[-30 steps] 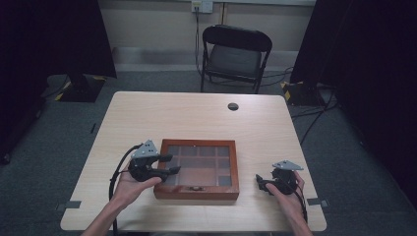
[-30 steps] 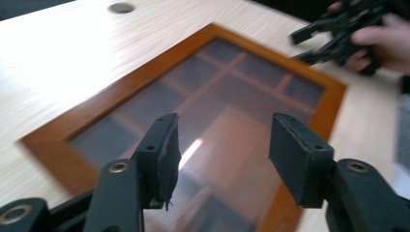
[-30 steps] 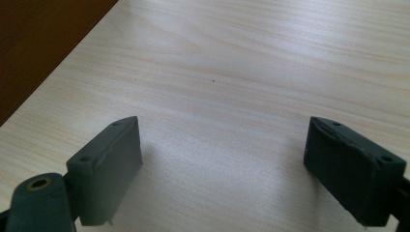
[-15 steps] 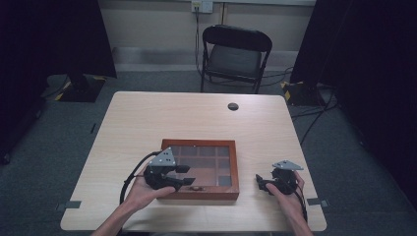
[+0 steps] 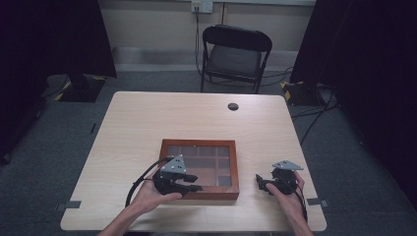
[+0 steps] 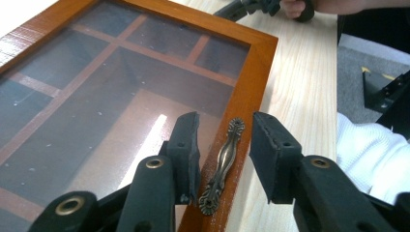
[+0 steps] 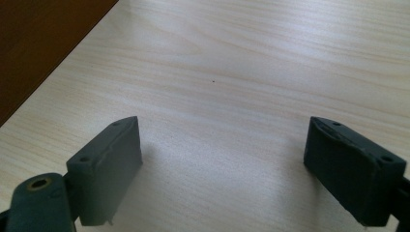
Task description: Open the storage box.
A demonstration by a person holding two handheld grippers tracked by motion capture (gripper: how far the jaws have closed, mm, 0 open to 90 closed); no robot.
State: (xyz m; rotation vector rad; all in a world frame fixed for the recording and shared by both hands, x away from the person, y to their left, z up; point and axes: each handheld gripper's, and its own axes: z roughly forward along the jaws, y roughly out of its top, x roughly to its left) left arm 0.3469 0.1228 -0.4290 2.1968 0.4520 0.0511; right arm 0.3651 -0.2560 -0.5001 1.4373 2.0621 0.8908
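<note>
A wooden box (image 5: 199, 144) with a glass lid over several compartments lies near the table's front edge. A small brass handle (image 6: 223, 164) sits on the lid's front rail (image 6: 251, 87). My left gripper (image 5: 194, 186) is low over that rail. In the left gripper view its jaws (image 6: 226, 123) straddle the handle and have just been closing, with a gap on each side, so no pad touches it. My right gripper (image 5: 260, 183) rests to the right of the box. Its jaws (image 7: 222, 140) stand wide open over bare table, with the box's side (image 7: 38, 43) to their left.
A small black round object (image 5: 233, 106) lies near the table's far edge. A black folding chair (image 5: 231, 54) stands behind the table. The person's white sleeve (image 6: 367, 150) is close to the table's front edge.
My left gripper has moved right along the box's front side to the handle, and its jaws have narrowed. The right gripper has stayed where it was.
</note>
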